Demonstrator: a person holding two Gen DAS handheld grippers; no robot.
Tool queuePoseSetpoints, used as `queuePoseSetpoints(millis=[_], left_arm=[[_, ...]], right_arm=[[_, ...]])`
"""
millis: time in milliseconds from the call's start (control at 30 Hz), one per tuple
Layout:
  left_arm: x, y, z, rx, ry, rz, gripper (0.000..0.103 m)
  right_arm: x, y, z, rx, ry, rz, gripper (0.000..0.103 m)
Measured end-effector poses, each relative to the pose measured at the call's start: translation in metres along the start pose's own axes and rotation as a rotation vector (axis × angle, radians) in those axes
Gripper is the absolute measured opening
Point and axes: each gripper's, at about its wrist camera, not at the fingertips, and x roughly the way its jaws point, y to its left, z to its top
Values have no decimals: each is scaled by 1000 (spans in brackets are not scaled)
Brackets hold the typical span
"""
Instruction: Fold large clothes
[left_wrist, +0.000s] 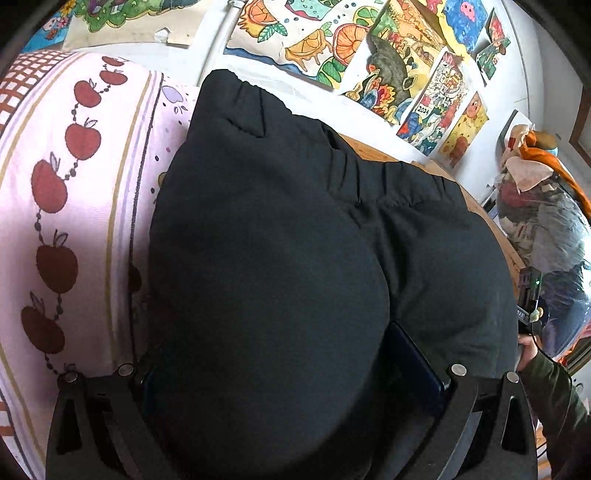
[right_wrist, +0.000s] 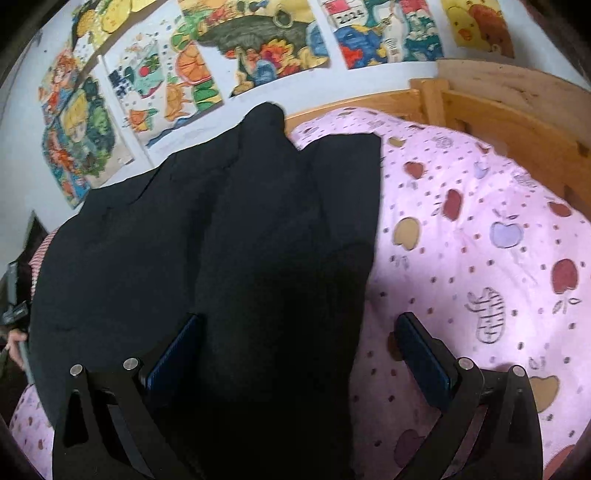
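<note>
Mid-fold, we judge: the black elastic-waisted trousers (left_wrist: 280, 240) lie on the pink apple-print bedcover (right_wrist: 480, 240), the left gripper (left_wrist: 295, 387) and right gripper (right_wrist: 295, 354) both wide-jawed and straddling cloth, so next we must close on an edge and carry it across.

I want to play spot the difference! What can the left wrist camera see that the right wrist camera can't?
Only the left wrist view shows the gathered waistband of the black trousers, a row of red apples on a striped border, and a clear bag of clothes.

Only the right wrist view shows the wooden bed frame and the trouser leg ends.

Both show the black trousers lying on the pink apple-print bedding, with colourful drawings on the wall.
</note>
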Motion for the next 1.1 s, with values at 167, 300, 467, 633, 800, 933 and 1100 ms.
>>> queuePoseSetpoints(millis=[167,300,467,633,800,933,1100], left_arm=[[1,0,-1,4,-7,-11,103],[0,0,-4,8,-15,-17,103],[0,0,-4,10,-18,-17,103],[3,-2,-2,8,-12,-23,103],[1,-4,0,2,6,-13,103],[0,-7,6,-42,46,-11,103],[-2,-16,10,-100,94,-18,101]], right_arm=[[8,9,-5,-38,66,158,102],[16,6,-6,-8,93,181,102],[18,10,-8,-6,91,178,102],[20,9,-8,4,92,179,102],[14,11,-8,15,91,146,102],[13,13,-3,62,135,110,102],[11,19,4,159,186,90,102]])
